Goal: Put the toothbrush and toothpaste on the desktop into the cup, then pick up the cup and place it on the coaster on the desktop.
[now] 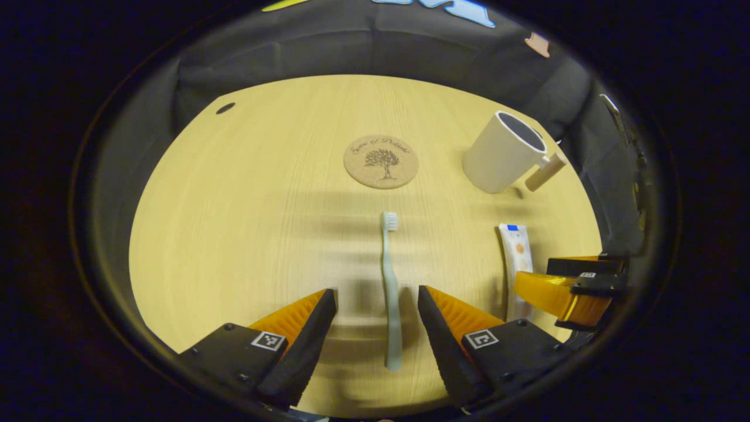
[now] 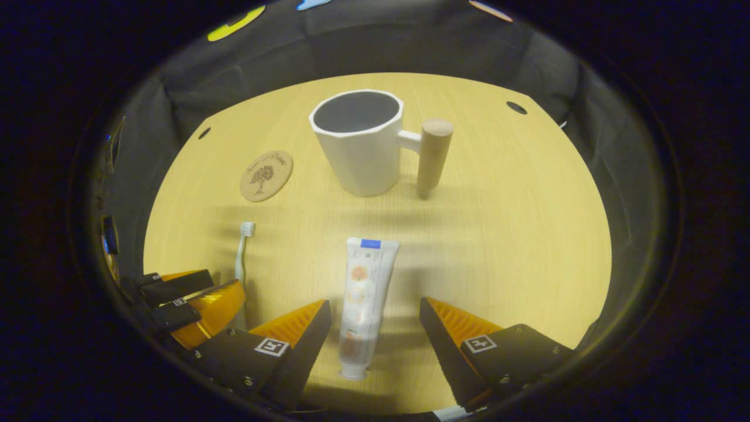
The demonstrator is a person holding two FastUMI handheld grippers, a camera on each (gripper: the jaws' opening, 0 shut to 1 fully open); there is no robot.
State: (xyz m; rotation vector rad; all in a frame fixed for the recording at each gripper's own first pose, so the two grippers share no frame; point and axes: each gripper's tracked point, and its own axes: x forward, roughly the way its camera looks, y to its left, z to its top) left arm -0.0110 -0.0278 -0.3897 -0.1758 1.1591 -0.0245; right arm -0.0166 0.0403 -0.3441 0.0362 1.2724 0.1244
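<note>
Desk [image 1: 234,205] pale wood. I hold left gripper [image 1: 377,313] released astride toothbrush [image 1: 389,281], near edge; light, thin, slippery, grip mid-handle. Right gripper [image 2: 375,322] released astride toothpaste [image 2: 364,293]; soft tube, pinch mid-body. Cup [image 2: 360,143], coaster [image 2: 266,175] toward far edge.
</note>
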